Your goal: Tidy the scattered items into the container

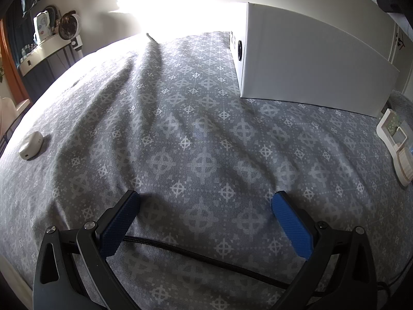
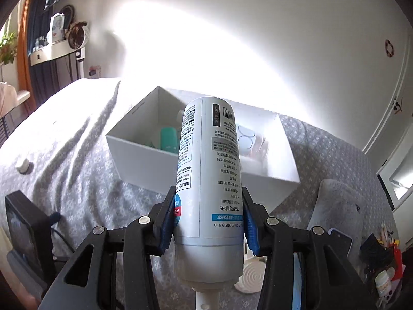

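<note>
Blue-padded right gripper [image 2: 207,217] clamped on can [image 2: 207,170], held above box [image 2: 144,155] on bed [image 2: 77,180]. Left gripper [image 1: 206,214] spread wide, nothing between jaws; case [image 1: 31,145] lying near bed's left edge.

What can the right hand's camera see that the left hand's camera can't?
Only the right wrist view looks inside the white box: a teal item and other things lie in it. It also shows the right gripper shut on the spray can.

Only the left wrist view shows the open, empty left gripper and the white remote lying beside the box.

Both show the grey patterned bedspread, the box, part of the can, and the small white case far left.
</note>
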